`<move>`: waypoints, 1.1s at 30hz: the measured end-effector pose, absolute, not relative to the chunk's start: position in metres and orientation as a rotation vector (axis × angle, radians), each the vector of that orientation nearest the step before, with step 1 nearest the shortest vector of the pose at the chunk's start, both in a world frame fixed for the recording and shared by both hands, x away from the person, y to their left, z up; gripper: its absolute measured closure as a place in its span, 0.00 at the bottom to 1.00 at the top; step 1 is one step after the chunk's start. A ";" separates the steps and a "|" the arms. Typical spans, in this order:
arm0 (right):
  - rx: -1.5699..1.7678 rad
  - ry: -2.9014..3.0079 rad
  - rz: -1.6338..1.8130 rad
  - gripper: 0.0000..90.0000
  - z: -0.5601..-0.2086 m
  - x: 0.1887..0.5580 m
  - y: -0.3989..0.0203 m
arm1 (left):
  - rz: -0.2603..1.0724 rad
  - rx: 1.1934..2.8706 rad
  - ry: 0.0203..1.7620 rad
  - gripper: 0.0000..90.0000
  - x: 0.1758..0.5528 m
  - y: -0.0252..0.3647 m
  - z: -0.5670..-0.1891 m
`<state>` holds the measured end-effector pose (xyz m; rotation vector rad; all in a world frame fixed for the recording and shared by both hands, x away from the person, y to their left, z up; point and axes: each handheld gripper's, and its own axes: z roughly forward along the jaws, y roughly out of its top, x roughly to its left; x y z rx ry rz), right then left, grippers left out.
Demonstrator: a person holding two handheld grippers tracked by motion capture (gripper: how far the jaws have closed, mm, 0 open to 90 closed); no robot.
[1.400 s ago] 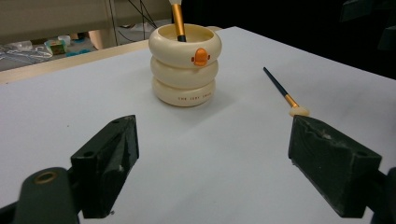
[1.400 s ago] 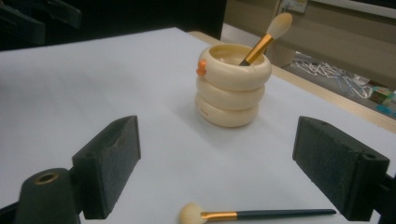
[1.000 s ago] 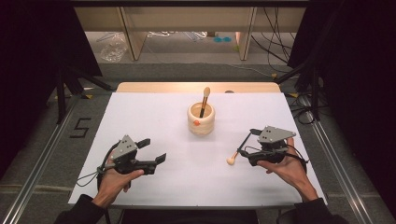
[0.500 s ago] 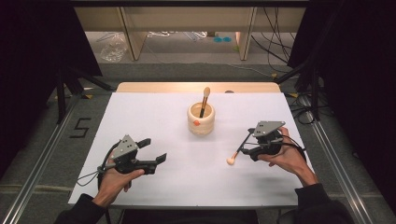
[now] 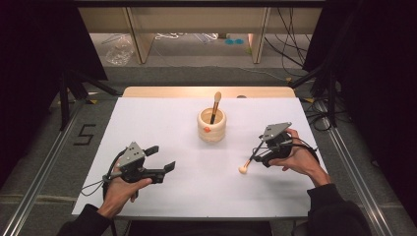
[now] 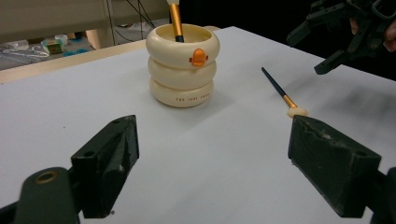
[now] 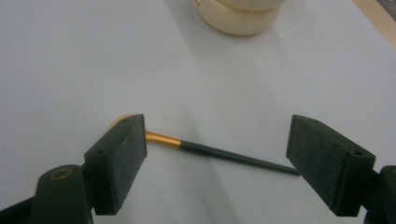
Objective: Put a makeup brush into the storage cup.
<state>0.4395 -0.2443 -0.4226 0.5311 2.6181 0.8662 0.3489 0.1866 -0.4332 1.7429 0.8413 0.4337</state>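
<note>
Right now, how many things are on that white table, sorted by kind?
Brushes: 2, one standing in the cup, one lying flat on the table
Cups: 1, the cream ringed cup with a small orange duck bill
Hand-held tools: 2, the left tool and the right tool, both open
Total: 5

High view down over the table (image 5: pixel 162 123); both gripper views low, close (shared: the brush (image 6: pixel 282 95)).
</note>
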 end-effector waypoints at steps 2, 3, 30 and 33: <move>0.510 2.634 0.866 0.25 -0.423 0.442 -0.244 | 0.433 1.743 0.841 0.18 0.349 0.187 -0.433; 0.512 2.638 0.863 0.26 -0.423 0.443 -0.244 | 0.433 1.743 0.841 0.18 0.349 0.187 -0.433; 0.463 2.780 0.797 0.30 -0.452 0.470 -0.243 | 0.437 1.743 0.839 0.18 0.349 0.187 -0.433; 0.472 2.794 0.804 0.31 -0.454 0.472 -0.243 | 0.433 1.739 0.835 0.18 0.349 0.187 -0.433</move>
